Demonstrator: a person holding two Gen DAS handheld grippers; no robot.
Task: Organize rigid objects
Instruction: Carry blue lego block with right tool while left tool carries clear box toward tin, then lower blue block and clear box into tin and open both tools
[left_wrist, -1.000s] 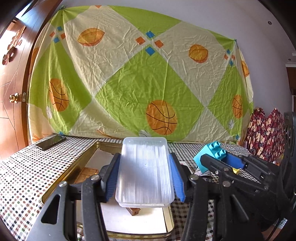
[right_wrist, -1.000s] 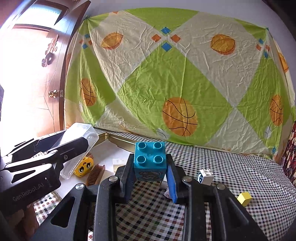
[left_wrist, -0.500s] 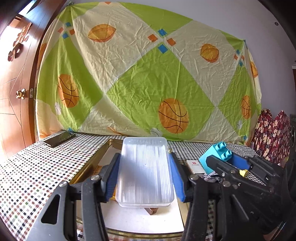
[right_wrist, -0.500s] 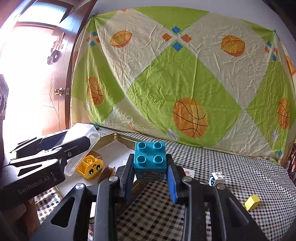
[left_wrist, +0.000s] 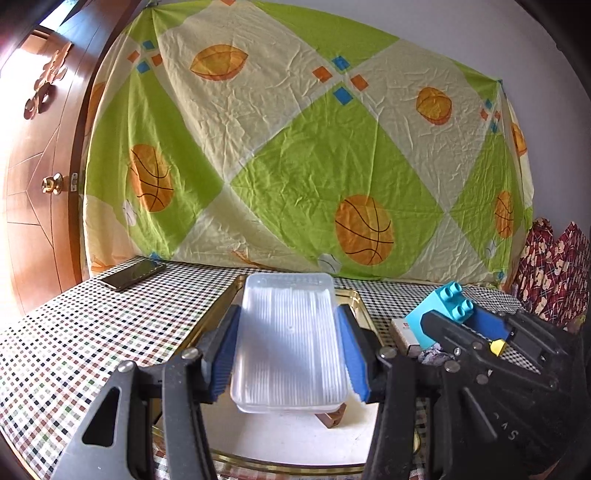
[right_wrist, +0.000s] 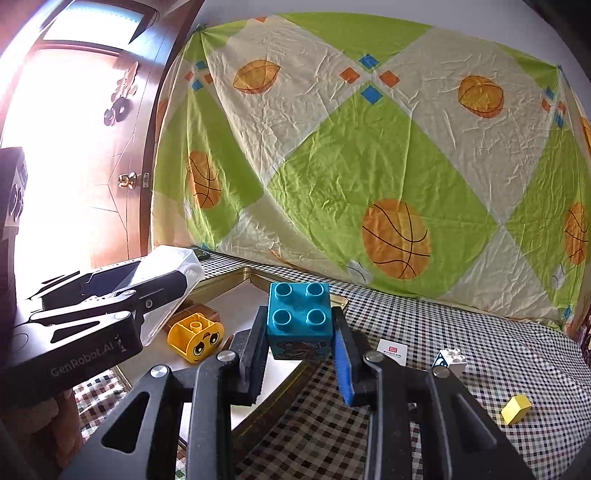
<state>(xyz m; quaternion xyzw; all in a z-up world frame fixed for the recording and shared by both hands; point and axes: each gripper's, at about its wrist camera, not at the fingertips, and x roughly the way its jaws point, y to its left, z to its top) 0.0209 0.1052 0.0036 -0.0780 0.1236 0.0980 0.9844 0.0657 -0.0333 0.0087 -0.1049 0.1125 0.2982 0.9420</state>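
Note:
My left gripper is shut on a clear plastic box and holds it above the gold-rimmed tray. The box also shows in the right wrist view, tilted over the tray's left part. My right gripper is shut on a teal toy brick, studs up, held above the tray's right rim. The brick also shows in the left wrist view. A yellow brick with a face and a brown comb lie in the tray.
On the checked tablecloth right of the tray lie a white card, a white brick and a small yellow block. A phone lies at the far left. A patterned sheet hangs behind; a wooden door is at the left.
Both grippers have shifted left with their loads; the tray and background slid right in both views. The teal brick now sits over the tray's right rim.

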